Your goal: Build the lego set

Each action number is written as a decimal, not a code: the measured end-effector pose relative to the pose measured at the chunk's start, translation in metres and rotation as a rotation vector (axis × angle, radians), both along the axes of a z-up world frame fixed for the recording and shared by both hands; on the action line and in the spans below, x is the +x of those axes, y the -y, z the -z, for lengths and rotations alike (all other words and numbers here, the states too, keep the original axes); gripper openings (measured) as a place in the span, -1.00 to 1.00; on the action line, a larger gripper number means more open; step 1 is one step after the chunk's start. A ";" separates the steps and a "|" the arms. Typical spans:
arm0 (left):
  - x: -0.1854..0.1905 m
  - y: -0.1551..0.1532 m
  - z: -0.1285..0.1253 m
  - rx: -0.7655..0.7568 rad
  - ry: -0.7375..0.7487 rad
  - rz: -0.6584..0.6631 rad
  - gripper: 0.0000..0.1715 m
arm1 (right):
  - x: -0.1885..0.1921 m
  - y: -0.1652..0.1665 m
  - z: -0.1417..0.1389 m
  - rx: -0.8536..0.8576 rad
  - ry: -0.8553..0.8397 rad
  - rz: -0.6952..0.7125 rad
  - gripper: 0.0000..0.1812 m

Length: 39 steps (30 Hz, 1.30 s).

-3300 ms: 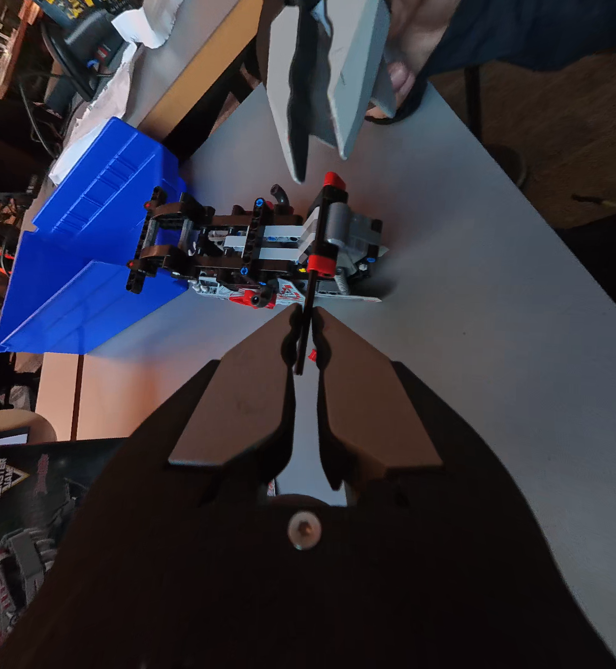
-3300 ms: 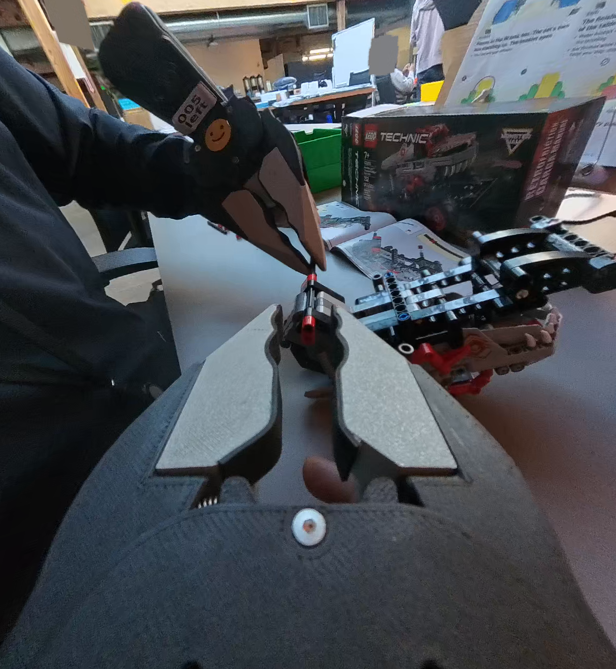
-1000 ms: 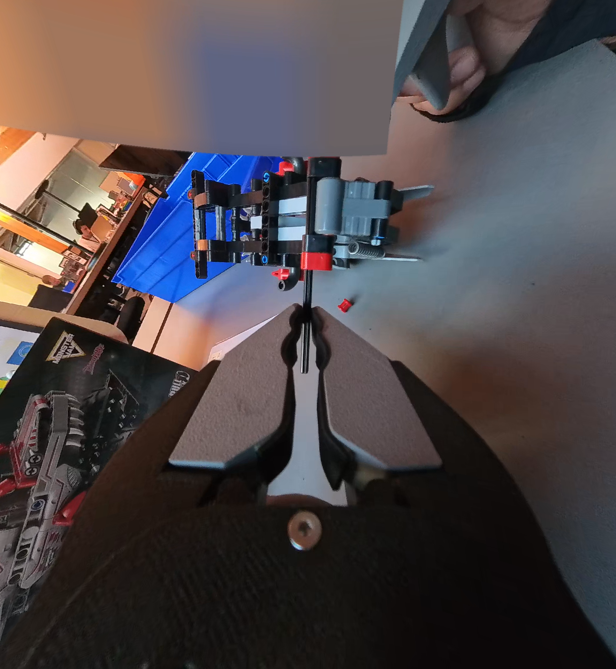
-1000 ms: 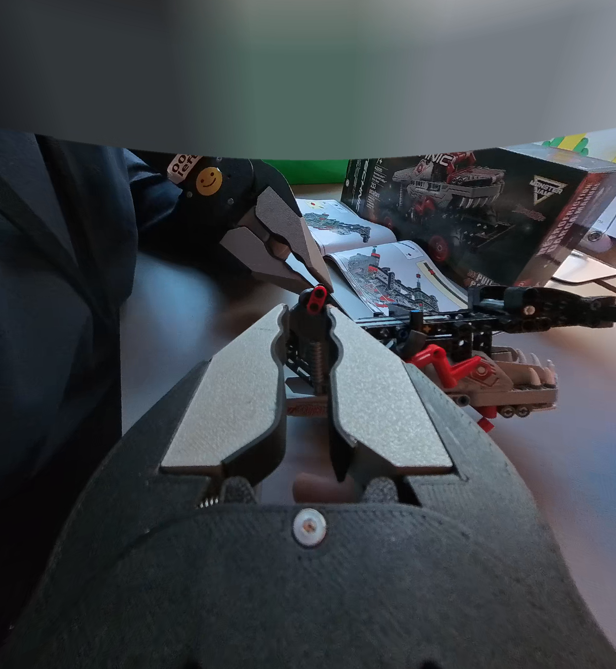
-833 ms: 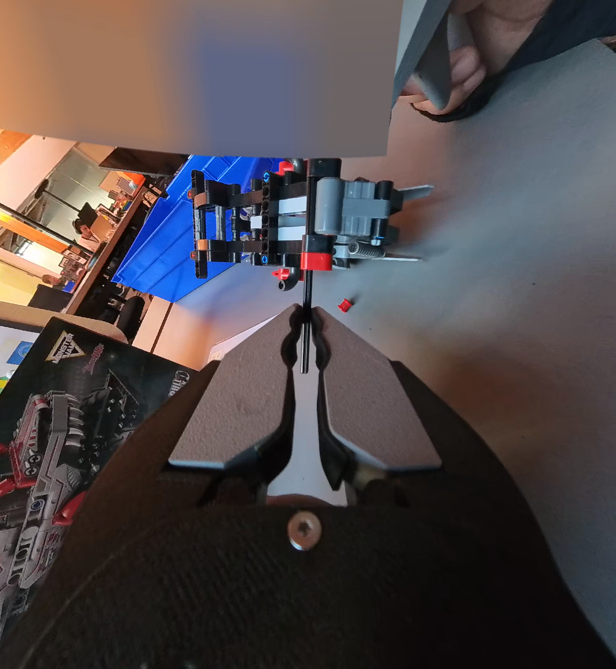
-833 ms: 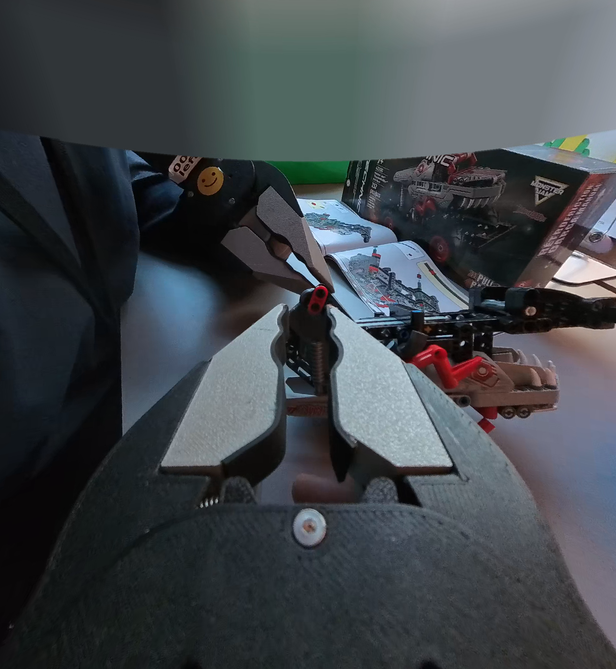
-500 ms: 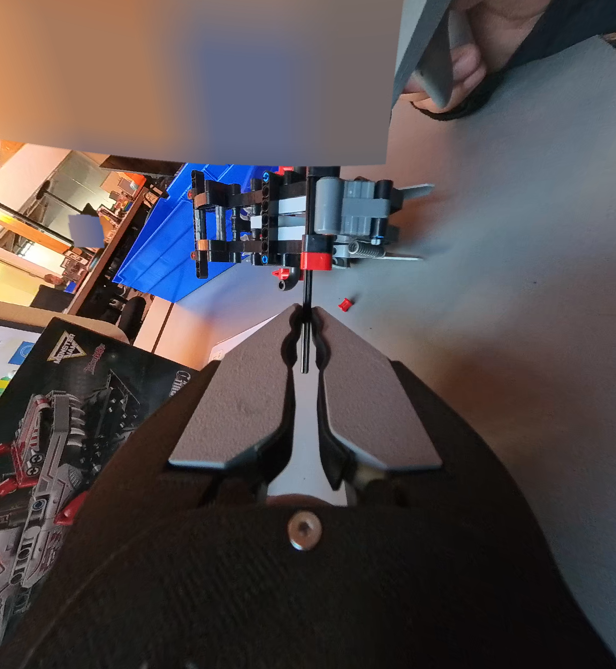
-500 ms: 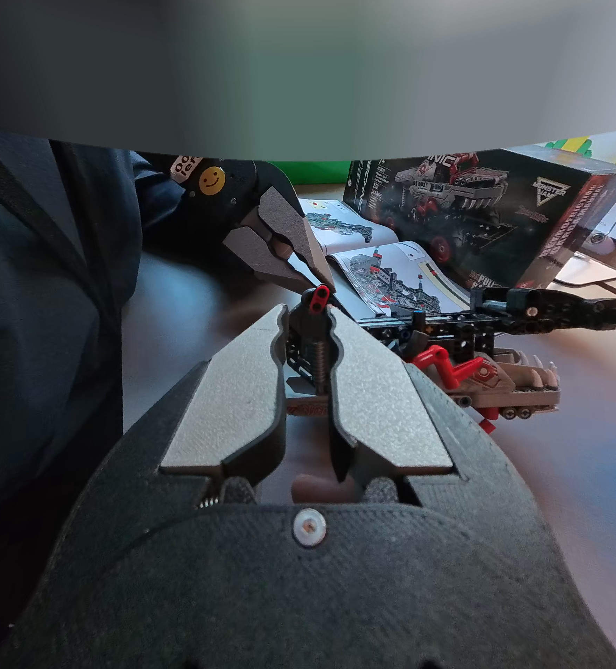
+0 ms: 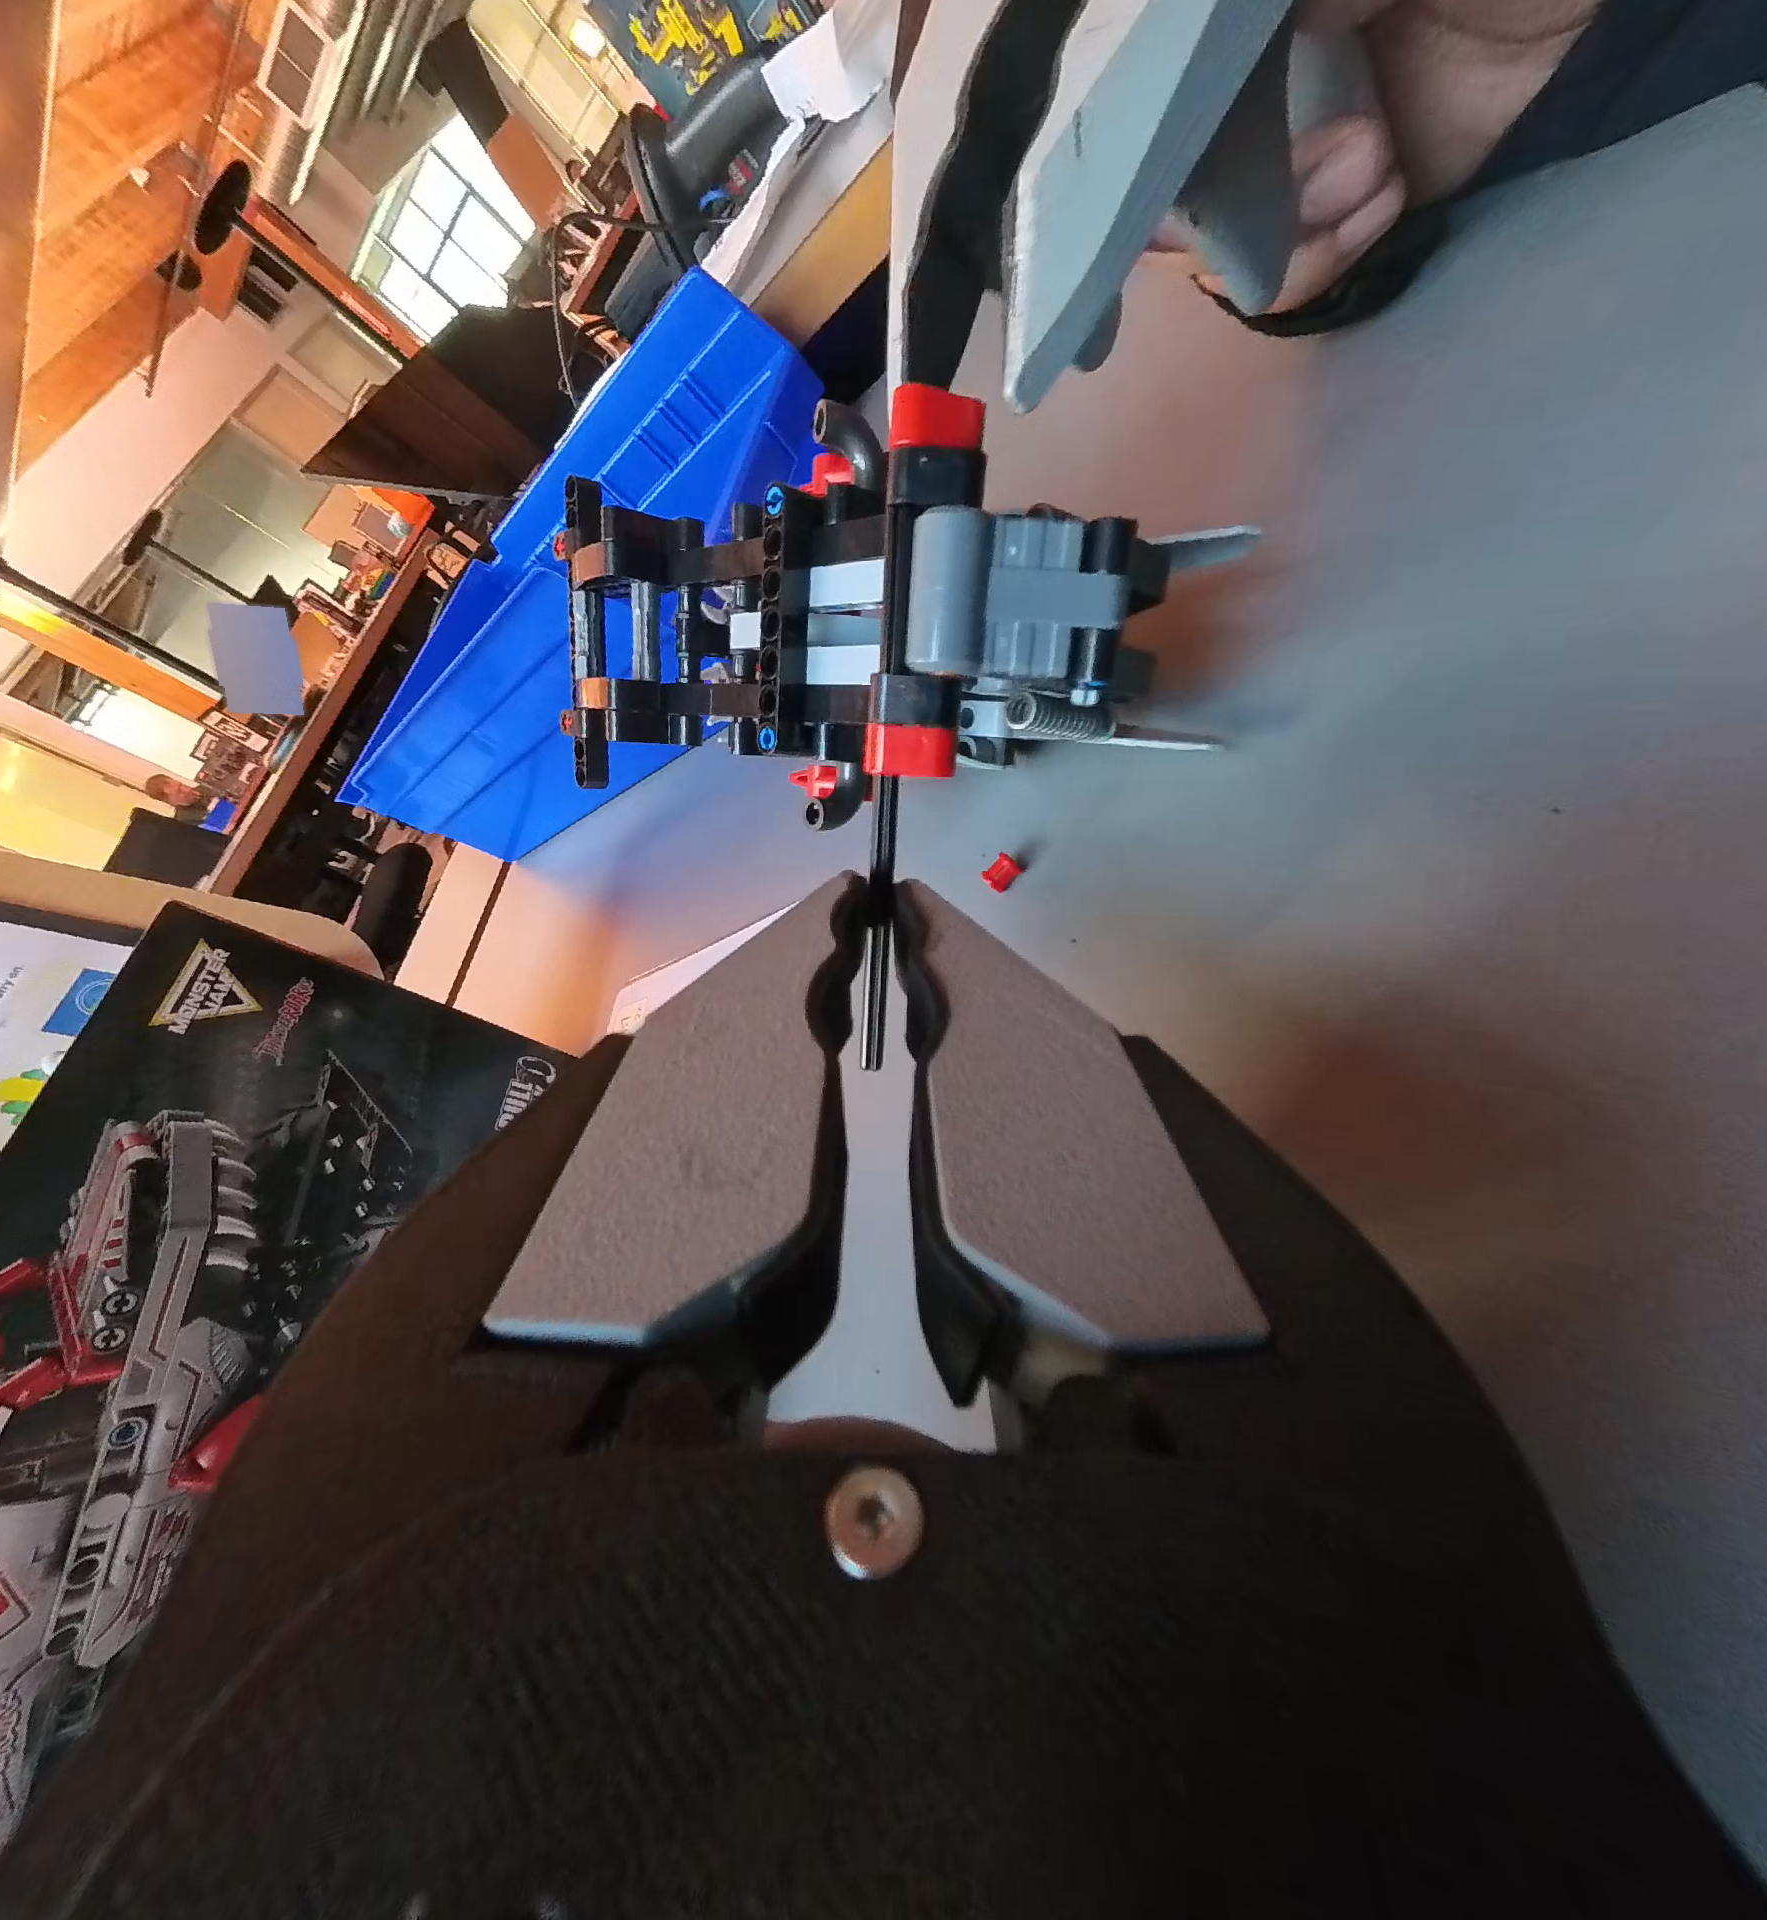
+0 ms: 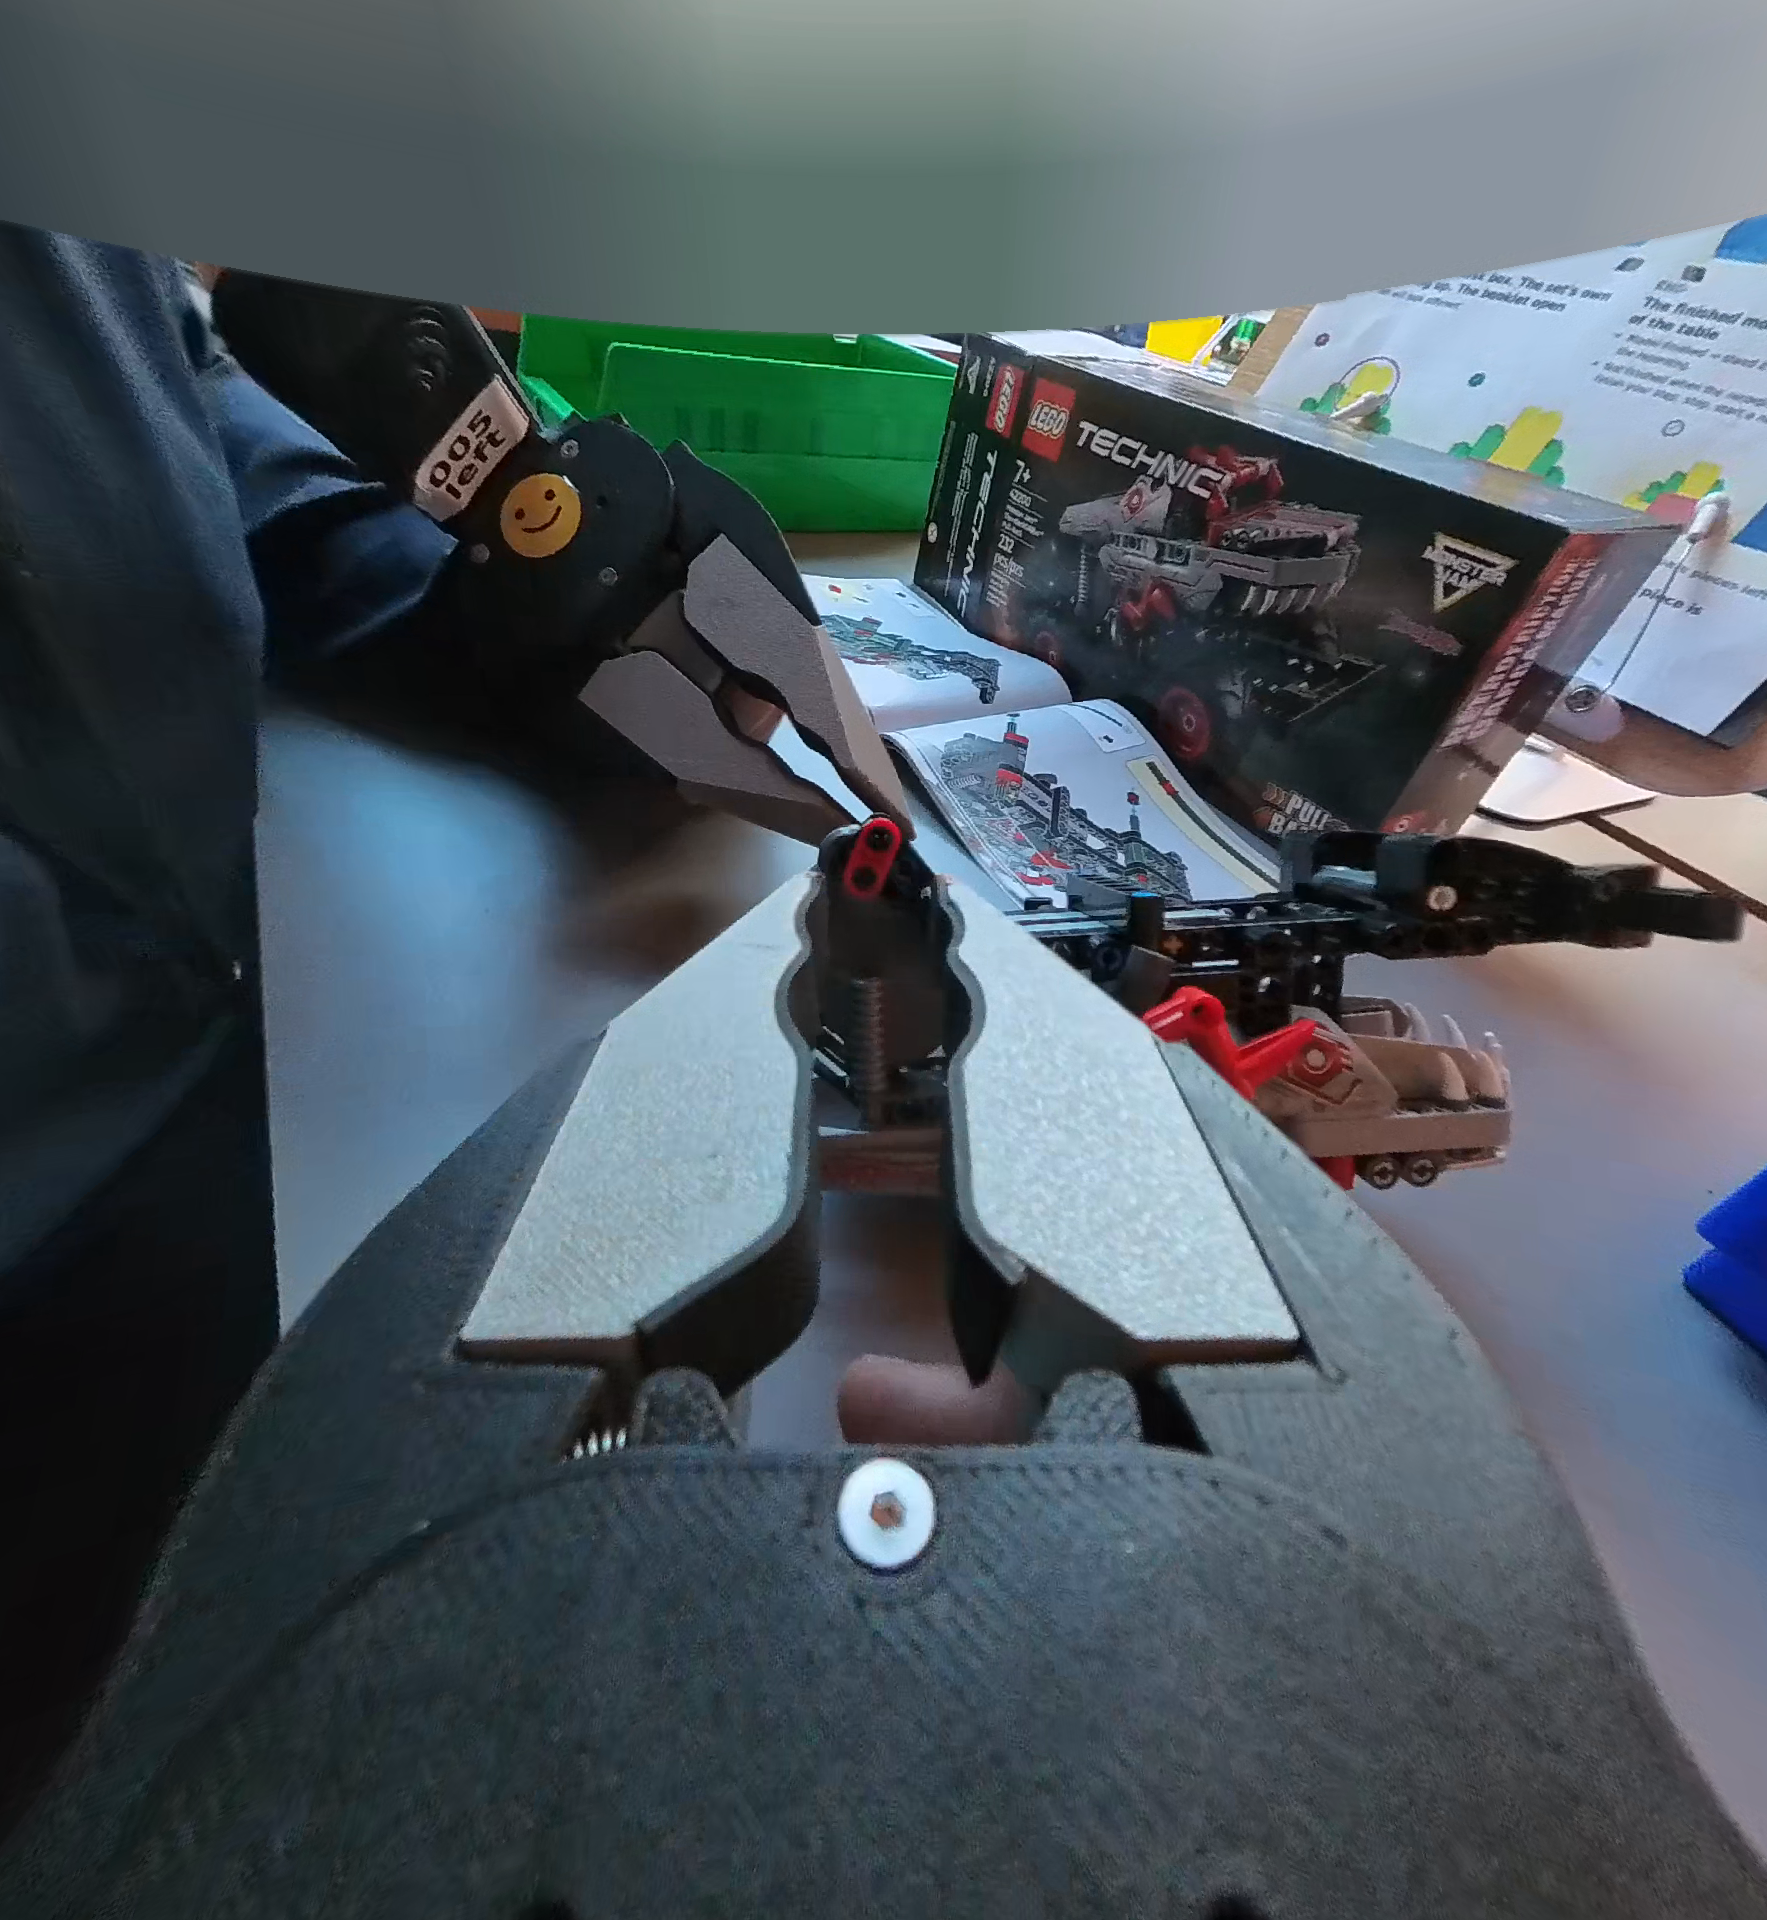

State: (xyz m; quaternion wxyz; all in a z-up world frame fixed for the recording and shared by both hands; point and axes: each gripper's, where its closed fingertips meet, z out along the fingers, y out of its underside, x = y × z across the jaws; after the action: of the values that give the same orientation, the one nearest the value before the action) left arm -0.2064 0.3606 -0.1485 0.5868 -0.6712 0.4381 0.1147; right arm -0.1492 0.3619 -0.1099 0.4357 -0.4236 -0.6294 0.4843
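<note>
The black, grey and red lego model (image 9: 858,623) lies on the grey table (image 9: 1481,935). My left gripper (image 9: 874,906) is shut on a thin black axle (image 9: 877,977). The axle runs into the model through a red bush (image 9: 910,750). My right gripper (image 10: 874,920) is shut on the model's rear end (image 10: 874,997), around a black part with a spring. It also shows in the left wrist view (image 9: 1024,239), at the model's far side by another red bush (image 9: 936,416). The left gripper also shows in the right wrist view (image 10: 754,707), its tips at a red piece (image 10: 871,868).
A small red piece (image 9: 1004,871) lies on the table right of the axle. Blue bins (image 9: 598,582) stand behind the model. The set's box (image 10: 1274,603) and an open instruction booklet (image 10: 1066,790) lie close by. A green bin (image 10: 754,416) stands farther back. The grippers' ends are close to 8 centimeters from one another.
Since 3.3 s ago both grippers and the model have tilted together, so the views turned. In the last second almost nothing has moved. Both grips are unchanged.
</note>
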 end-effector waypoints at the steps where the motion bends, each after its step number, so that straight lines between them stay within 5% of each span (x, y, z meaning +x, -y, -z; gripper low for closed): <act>1: 0.000 0.000 0.000 0.002 -0.001 -0.004 -0.99 | 0.000 0.000 0.000 0.009 -0.004 0.005 -0.84; 14: -0.001 -0.002 0.002 0.041 -0.058 -0.030 -0.98 | -0.009 0.001 -0.003 -0.017 -0.015 0.059 -0.94; 23: -0.010 0.003 -0.002 -0.110 0.104 0.012 -0.97 | -0.002 -0.004 -0.005 -0.141 0.001 0.079 -0.96; 28: -0.010 0.009 -0.002 -0.110 0.055 0.024 -0.99 | 0.000 -0.004 -0.005 -0.183 0.011 0.077 -0.96; 35: -0.032 0.031 -0.004 -0.114 -0.053 -0.011 -1.00 | 0.006 -0.004 -0.009 -0.244 -0.009 0.062 -0.97; 39: -0.080 0.052 0.003 -0.146 -0.116 -0.150 -1.00 | 0.013 -0.015 -0.015 -0.323 -0.043 0.079 -0.97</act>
State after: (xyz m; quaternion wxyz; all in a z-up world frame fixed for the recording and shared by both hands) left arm -0.2860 0.3090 -0.1513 0.4999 -0.7351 0.4271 0.1649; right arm -0.1360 0.3773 -0.0953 0.3939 -0.5020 -0.5169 0.5706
